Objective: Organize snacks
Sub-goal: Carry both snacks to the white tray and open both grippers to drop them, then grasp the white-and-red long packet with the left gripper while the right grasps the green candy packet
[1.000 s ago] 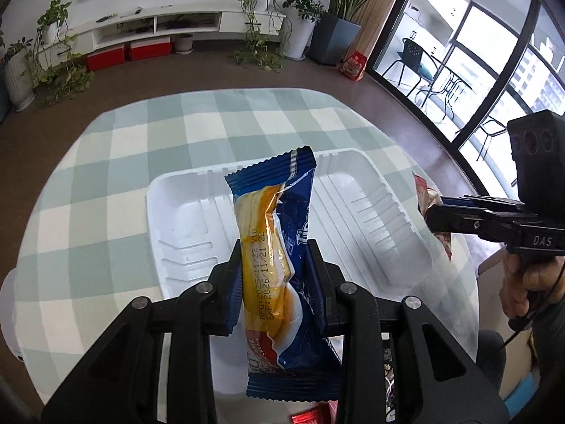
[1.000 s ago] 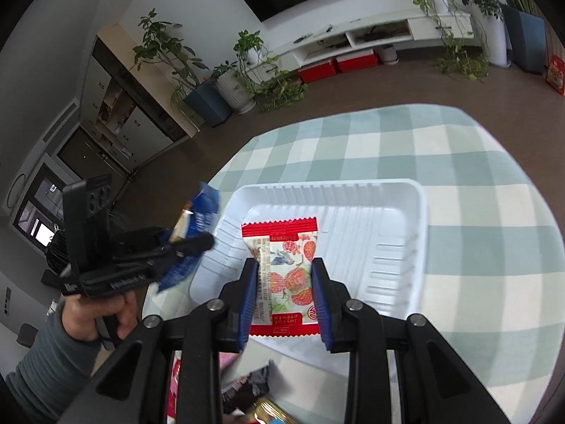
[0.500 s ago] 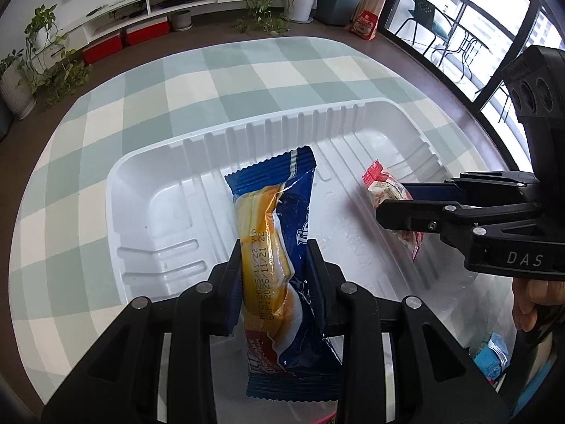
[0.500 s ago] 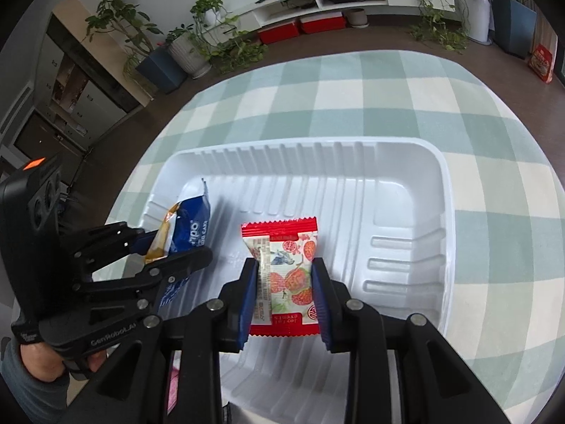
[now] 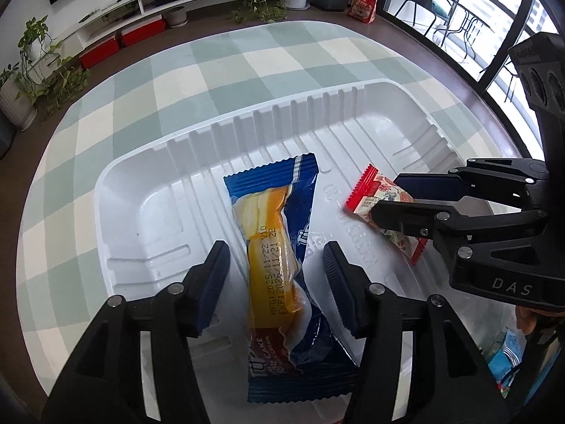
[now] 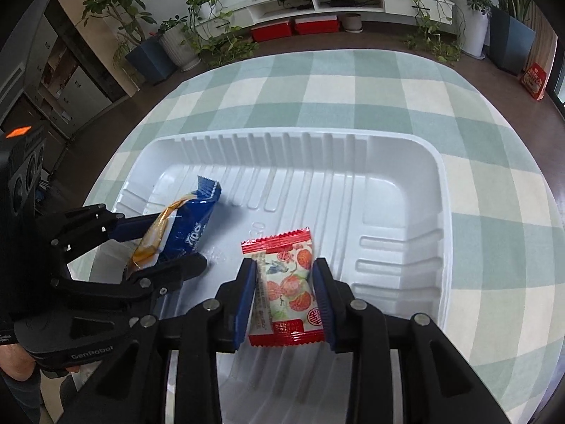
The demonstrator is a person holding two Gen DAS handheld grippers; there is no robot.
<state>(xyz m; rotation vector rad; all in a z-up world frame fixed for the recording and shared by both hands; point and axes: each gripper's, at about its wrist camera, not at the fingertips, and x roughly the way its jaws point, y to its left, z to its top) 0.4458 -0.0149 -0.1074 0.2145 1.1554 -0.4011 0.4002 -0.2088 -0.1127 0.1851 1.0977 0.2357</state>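
Note:
A white plastic tray (image 5: 116,190) (image 6: 423,183) sits on a green checked table. My left gripper (image 5: 275,252) (image 6: 176,236) is open inside the tray, and the blue cake bar (image 5: 282,258) (image 6: 183,233) lies between its fingers, apart from both pads. My right gripper (image 6: 284,266) (image 5: 388,194) is low in the tray and shut on a small red and white strawberry snack packet (image 6: 287,282) (image 5: 378,198).
The checked tablecloth (image 6: 353,88) runs all round the tray. More snack packets (image 5: 505,360) lie near the table's front right edge. Beyond the table are potted plants (image 6: 176,35), a TV shelf (image 6: 317,3) and a window wall (image 5: 476,17).
Both grippers came down into the tray. My left gripper opened and let go of the blue cake bar, which now lies in the tray. The right one still grips its packet.

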